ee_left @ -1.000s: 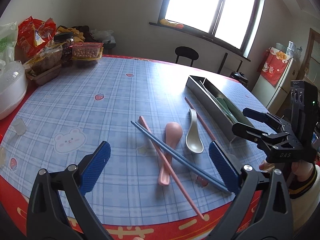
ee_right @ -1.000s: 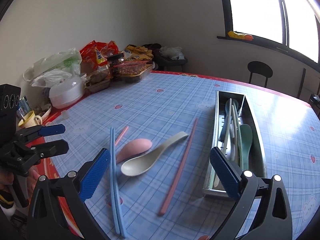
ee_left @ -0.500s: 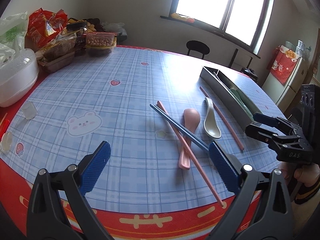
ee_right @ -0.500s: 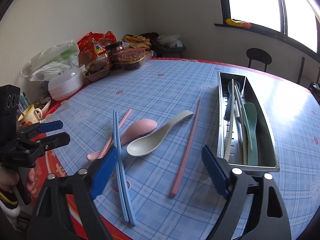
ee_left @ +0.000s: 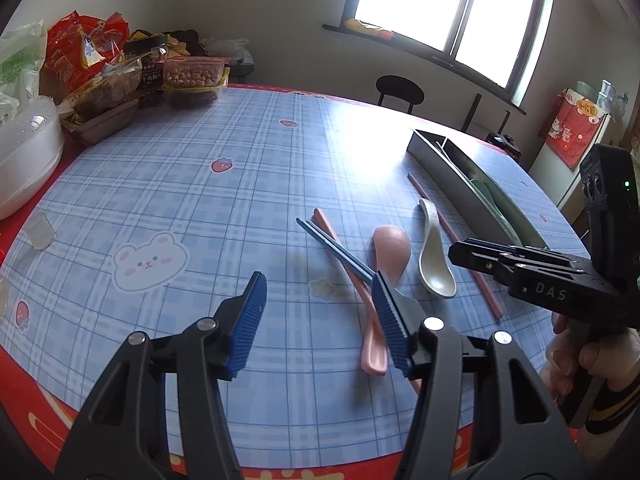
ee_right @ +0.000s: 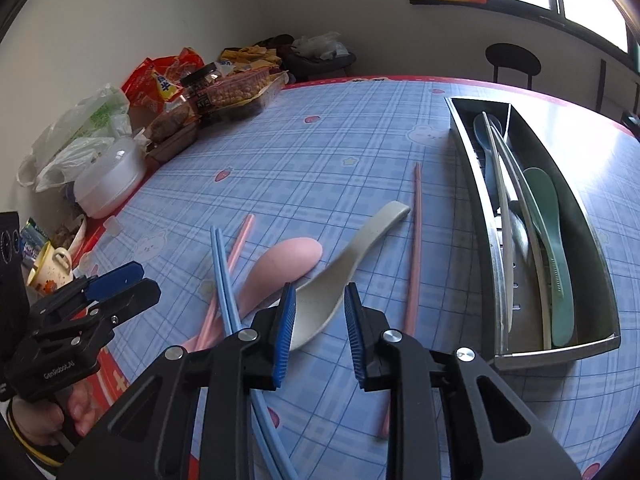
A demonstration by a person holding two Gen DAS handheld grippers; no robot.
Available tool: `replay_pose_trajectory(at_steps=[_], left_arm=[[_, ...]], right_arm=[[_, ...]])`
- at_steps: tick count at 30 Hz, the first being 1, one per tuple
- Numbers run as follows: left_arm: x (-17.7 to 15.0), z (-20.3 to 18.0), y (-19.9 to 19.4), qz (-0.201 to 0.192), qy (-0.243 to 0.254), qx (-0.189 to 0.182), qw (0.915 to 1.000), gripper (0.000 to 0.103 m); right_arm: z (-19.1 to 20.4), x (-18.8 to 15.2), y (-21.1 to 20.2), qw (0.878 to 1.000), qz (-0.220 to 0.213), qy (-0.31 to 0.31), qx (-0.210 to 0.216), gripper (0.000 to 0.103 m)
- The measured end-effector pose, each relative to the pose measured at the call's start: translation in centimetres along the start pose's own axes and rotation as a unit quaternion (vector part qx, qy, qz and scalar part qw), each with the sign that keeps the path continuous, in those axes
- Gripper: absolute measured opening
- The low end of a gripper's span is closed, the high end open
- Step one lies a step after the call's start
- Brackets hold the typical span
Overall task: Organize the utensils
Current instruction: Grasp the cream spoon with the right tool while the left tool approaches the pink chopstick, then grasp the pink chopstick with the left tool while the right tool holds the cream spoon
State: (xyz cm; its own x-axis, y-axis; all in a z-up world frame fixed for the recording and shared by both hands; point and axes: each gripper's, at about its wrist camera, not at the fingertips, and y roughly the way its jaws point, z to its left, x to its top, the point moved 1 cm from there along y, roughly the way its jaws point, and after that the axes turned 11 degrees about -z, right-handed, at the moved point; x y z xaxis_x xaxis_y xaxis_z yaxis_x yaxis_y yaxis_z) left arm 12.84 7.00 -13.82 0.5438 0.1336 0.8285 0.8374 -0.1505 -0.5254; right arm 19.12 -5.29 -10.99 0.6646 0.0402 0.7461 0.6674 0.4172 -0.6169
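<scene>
**Both grippers closing above the loose utensils**

The right gripper [ee_right: 320, 300] hangs over the bowl of the grey spoon [ee_right: 344, 268], its jaws narrowing with a small gap left; the blue pads press on nothing. The left gripper [ee_left: 318, 300] is about half spread and also closing, with only tablecloth between its pads; its right pad overlaps the blue chopsticks [ee_left: 334, 250] in the picture, but whether it touches them I cannot tell.

The grey spoon lies beside the pink spoon [ee_right: 280, 266]. The blue chopsticks cross one pink chopstick [ee_right: 232, 264]; a second pink chopstick [ee_right: 414, 248] lies between the grey spoon and the metal tray [ee_right: 476, 208].

All rest on a round table [ee_left: 256, 88] under a blue checked cloth with strawberries and a bear, red at the rim. Snack bags [ee_left: 84, 56] and a white container [ee_left: 24, 160] crowd the far edge; a black stool [ee_left: 400, 90] stands below a bright window [ee_left: 448, 8].

Only the right wrist view looks into the tray, where a green spoon [ee_right: 548, 236], a dark blue spoon and pale chopsticks lie. Only the left wrist view shows the red hanging by the far wall
</scene>
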Motion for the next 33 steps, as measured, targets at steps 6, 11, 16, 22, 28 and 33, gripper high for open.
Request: replay_pose_trajectory(at_steps=[6,11,16,22,28,33], left_arm=[[0.0,0.9,1.2,0.001,-0.014,0.001,0.9999,0.054],[-0.3,1.6,1.4,0.003,-0.032,-0.006,0.9995,0.05],[-0.6,1.5,1.4,0.003,-0.034,-0.011,0.9994,0.05],[-0.7,1.6,1.3,0.003,-0.039,-0.016,0.9991,0.05],[-0.7,1.7,1.3,0.005,-0.043,-0.018,0.9989,0.05],[-0.8,1.6,1.4,0.007,-0.04,-0.013,0.9991,0.049]], right_arm=[[0.2,1.0,1.6,0.999,0.008,-0.007,-0.032,0.025],[0.2,1.5,2.8,0.998,0.017,-0.019,-0.061,0.025],[0.3,1.3,3.7,0.997,0.028,-0.025,-0.065,0.025],[0.8,1.0,4.5,0.997,0.039,-0.031,-0.055,0.024],[1.1,0.9,4.2,0.998,0.029,-0.04,-0.045,0.007],[1.3,0.3,3.5,0.998,0.023,-0.047,-0.03,0.006]])
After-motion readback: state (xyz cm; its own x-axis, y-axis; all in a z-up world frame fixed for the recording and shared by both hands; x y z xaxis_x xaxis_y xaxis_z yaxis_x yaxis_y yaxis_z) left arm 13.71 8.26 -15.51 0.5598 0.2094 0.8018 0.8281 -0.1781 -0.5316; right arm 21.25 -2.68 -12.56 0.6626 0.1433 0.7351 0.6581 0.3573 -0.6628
